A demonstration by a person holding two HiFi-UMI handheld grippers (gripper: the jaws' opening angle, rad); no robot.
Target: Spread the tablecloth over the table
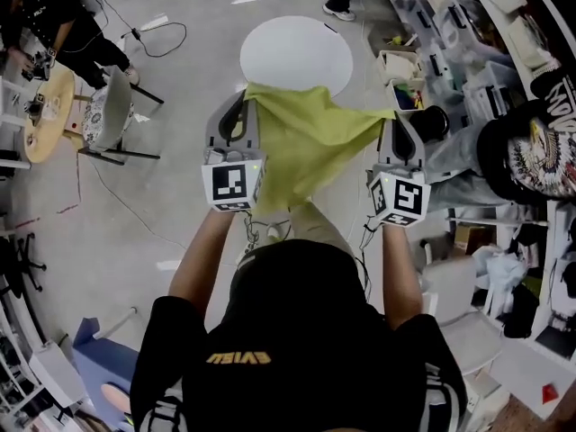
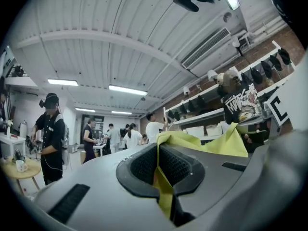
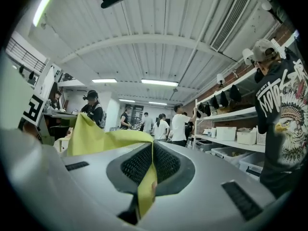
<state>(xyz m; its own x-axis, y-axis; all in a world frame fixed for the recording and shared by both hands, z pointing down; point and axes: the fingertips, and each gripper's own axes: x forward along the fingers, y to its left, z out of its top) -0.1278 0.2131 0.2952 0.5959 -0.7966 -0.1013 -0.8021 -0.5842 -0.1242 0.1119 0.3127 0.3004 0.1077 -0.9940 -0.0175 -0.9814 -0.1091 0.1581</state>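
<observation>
Tablecloth, yellow-green, is up in the air, sagging between the two claws, just short of the round white bench at twelve o'clock. The left claw is pinching one top corner and the right claw the other, both clamped on cloth. A chair sits at ten o'clock. A bystander in a printed black shirt crowds in at three o'clock, and cluttered shelves run along at one o'clock.
</observation>
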